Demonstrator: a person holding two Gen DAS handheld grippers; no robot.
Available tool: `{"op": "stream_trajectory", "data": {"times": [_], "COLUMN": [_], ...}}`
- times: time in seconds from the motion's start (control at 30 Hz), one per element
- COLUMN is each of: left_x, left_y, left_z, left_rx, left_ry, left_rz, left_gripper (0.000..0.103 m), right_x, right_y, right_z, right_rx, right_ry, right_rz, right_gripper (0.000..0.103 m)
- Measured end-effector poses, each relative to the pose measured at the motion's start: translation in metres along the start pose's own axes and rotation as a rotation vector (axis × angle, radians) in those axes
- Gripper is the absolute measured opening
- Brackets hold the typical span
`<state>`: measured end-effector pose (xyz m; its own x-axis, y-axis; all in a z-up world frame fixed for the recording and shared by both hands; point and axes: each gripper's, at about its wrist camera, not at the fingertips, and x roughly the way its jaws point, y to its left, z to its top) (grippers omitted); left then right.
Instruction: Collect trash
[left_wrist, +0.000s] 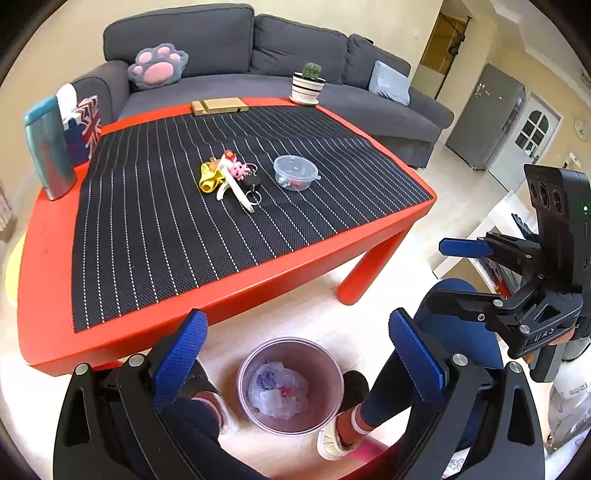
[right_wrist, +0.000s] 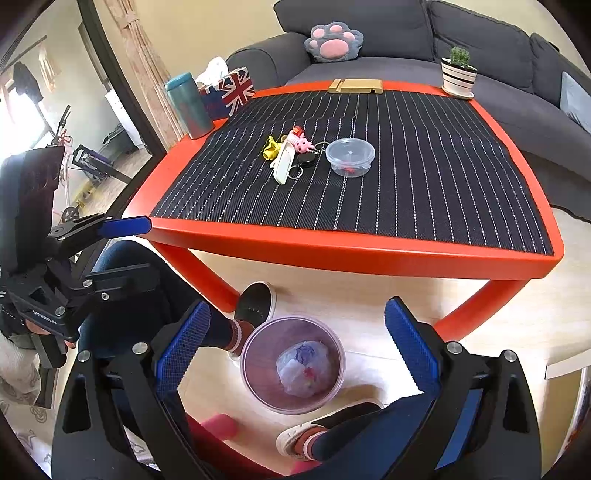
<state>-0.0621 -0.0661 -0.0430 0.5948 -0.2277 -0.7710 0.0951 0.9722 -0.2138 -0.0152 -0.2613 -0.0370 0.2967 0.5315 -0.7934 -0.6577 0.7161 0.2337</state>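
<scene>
A clear round trash bin (left_wrist: 290, 384) stands on the floor between the person's feet, with crumpled plastic wrap inside; it also shows in the right wrist view (right_wrist: 293, 369). My left gripper (left_wrist: 295, 354) is open and empty, held above the bin. My right gripper (right_wrist: 295, 343) is open and empty, also above the bin. On the red table's striped mat lie a pile of keychains and small toys (left_wrist: 231, 177) (right_wrist: 291, 155) and a lidded clear plastic container (left_wrist: 295, 172) (right_wrist: 350, 152). The right gripper shows at the right of the left wrist view (left_wrist: 461, 273).
The red table (left_wrist: 229, 291) (right_wrist: 351, 251) carries a teal tumbler (left_wrist: 50, 147) (right_wrist: 189, 107), a Union Jack tissue box (right_wrist: 231, 92), a wooden stand (left_wrist: 218, 106) and a potted cactus (left_wrist: 307, 84). A grey sofa (left_wrist: 258, 55) stands behind it. The person's feet flank the bin.
</scene>
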Motion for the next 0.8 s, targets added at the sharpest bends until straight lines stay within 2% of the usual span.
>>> {"op": "stream_trajectory", "data": {"times": [0.37, 0.8], "left_x": [-0.007, -0.004], "left_y": [0.011, 0.04], "left_z": [0.019, 0.051], "left_rx": [-0.005, -0.033], "left_ry": [-0.036, -0.072], "left_rz": [0.02, 0.05], "left_gripper": [0.095, 0.095], "right_x": [-0.005, 0.006], "right_y": [-0.001, -0.004], "right_z": [0.024, 0.08], "right_rx": [-0.005, -0.05], "right_ry": [-0.025, -0.047], "right_rz": [0.001, -0.023], "right_gripper": [0.094, 0.094]}}
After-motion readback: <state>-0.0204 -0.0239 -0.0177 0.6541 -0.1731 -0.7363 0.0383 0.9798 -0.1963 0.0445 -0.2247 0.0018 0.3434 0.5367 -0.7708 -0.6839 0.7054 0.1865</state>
